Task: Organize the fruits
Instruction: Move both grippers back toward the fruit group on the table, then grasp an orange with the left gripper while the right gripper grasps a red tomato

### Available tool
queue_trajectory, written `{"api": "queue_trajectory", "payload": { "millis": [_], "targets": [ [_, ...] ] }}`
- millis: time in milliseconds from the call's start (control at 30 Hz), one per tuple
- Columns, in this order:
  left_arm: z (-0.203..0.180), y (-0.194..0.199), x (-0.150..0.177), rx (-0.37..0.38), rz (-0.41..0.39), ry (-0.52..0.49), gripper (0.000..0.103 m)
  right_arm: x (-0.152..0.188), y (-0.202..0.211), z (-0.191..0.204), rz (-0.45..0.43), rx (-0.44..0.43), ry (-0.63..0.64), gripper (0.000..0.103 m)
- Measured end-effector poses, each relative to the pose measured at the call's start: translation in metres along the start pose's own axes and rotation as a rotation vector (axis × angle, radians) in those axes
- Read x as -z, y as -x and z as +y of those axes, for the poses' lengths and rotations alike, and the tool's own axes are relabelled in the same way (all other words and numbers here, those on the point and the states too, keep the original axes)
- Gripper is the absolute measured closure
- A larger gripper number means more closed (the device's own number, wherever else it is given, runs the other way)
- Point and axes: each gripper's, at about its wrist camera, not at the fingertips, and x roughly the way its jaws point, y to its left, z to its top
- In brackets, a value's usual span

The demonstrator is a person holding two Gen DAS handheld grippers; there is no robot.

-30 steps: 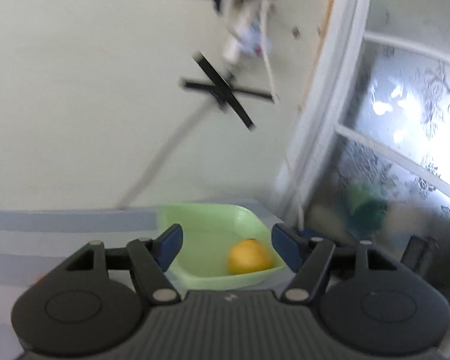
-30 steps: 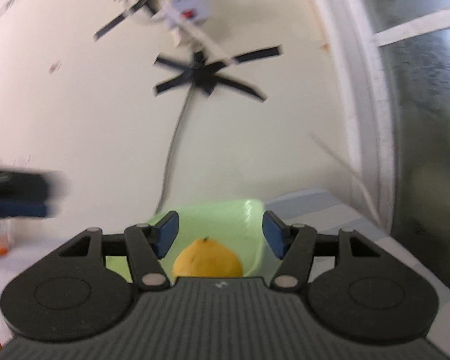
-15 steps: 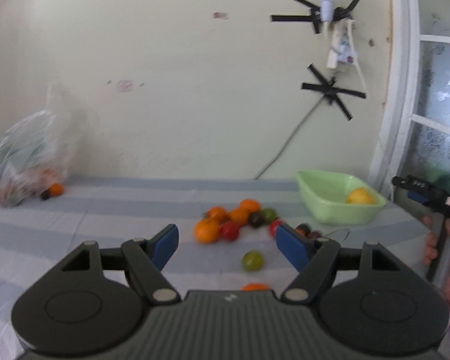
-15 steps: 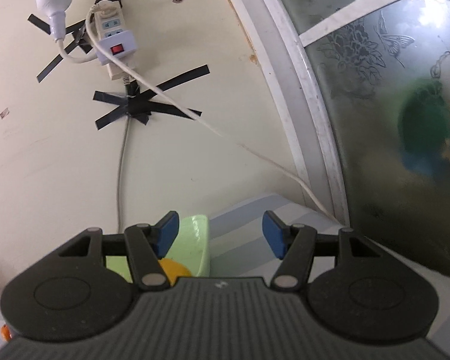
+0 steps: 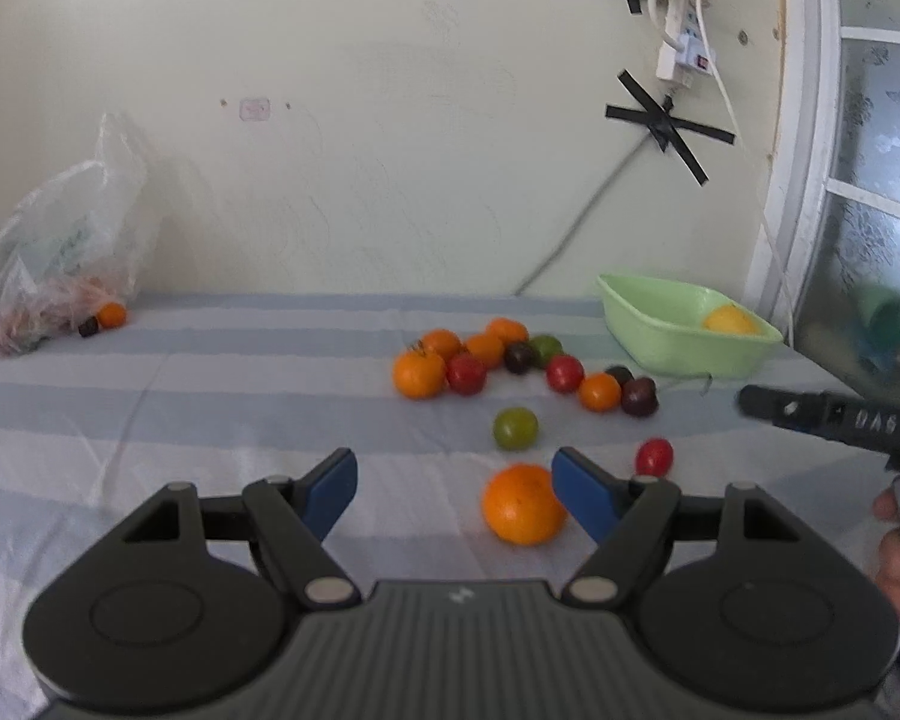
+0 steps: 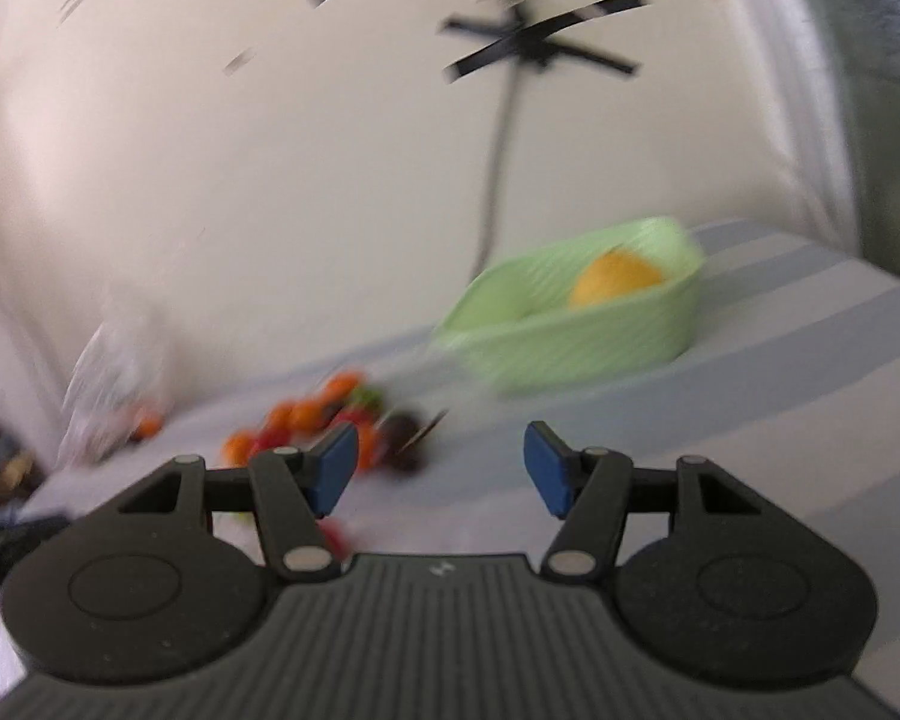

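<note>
A green basin (image 5: 684, 333) stands at the back right of the striped table and holds one yellow fruit (image 5: 731, 320). Several orange, red, dark and green fruits (image 5: 468, 357) lie in a loose pile left of it. A green fruit (image 5: 515, 428), a small red one (image 5: 654, 456) and a big orange (image 5: 523, 503) lie nearer. My left gripper (image 5: 453, 486) is open and empty, the orange just inside its right finger. My right gripper (image 6: 439, 461) is open and empty, facing the basin (image 6: 576, 324) in a blurred view; it shows at the right edge (image 5: 834, 420) of the left wrist view.
A clear plastic bag (image 5: 48, 264) with more produce lies at the back left against the wall. A power strip and taped cable (image 5: 684, 48) hang on the wall above the basin. A window frame (image 5: 810, 150) bounds the right side.
Both grippers have pulled back from the basin. The left view swung from the basin to the whole table and came closer to the big orange. The right view swung left, now blurred.
</note>
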Motion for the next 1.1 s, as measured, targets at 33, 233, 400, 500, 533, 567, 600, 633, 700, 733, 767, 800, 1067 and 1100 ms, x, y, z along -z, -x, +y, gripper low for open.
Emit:
{"api": "queue_trajectory", "payload": {
  "millis": [33, 233, 400, 500, 533, 567, 600, 633, 700, 733, 767, 800, 1067, 1100],
  "targets": [
    [-0.001, -0.002, 0.002, 0.006, 0.011, 0.0, 0.029, 0.005, 0.0, 0.009, 0.009, -0.009, 0.039, 0.04],
    [-0.009, -0.016, 0.008, 0.02, 0.052, -0.007, 0.029, 0.014, -0.014, 0.051, 0.081, -0.019, 0.252, 0.044],
    [-0.019, -0.028, 0.007, 0.02, 0.059, -0.037, 0.029, 0.013, -0.03, 0.061, 0.15, -0.007, 0.298, 0.051],
    [-0.023, -0.037, 0.007, 0.023, 0.075, -0.035, 0.032, 0.012, -0.037, 0.061, 0.193, 0.012, 0.295, 0.055],
    [-0.024, -0.041, 0.007, 0.022, 0.083, -0.035, 0.034, 0.012, -0.039, 0.06, 0.207, 0.015, 0.288, 0.056],
    [-0.025, -0.045, 0.008, 0.021, 0.093, -0.036, 0.039, 0.012, -0.039, 0.059, 0.206, 0.014, 0.286, 0.057],
    [-0.026, -0.048, 0.009, 0.021, 0.102, -0.037, 0.041, 0.012, -0.04, 0.059, 0.207, 0.018, 0.29, 0.057],
    [-0.028, -0.051, 0.009, 0.021, 0.109, -0.038, 0.046, 0.013, -0.041, 0.061, 0.205, 0.024, 0.297, 0.059],
    [-0.03, -0.055, 0.01, 0.018, 0.119, -0.04, 0.054, 0.014, -0.04, 0.062, 0.205, 0.028, 0.314, 0.062],
    [-0.031, -0.057, 0.01, 0.016, 0.123, -0.042, 0.057, 0.014, -0.039, 0.061, 0.206, 0.025, 0.316, 0.064],
    [-0.032, -0.059, 0.011, 0.013, 0.124, -0.044, 0.058, 0.013, -0.039, 0.061, 0.207, 0.025, 0.314, 0.065],
    [-0.034, -0.059, 0.011, 0.006, 0.119, -0.049, 0.058, 0.013, -0.039, 0.06, 0.206, 0.023, 0.311, 0.068],
    [-0.04, -0.057, 0.013, -0.018, 0.11, -0.072, 0.06, 0.012, -0.041, 0.06, 0.208, 0.015, 0.3, 0.076],
    [-0.04, -0.057, 0.013, -0.02, 0.11, -0.075, 0.06, 0.012, -0.041, 0.06, 0.208, 0.015, 0.297, 0.076]
  ]
}}
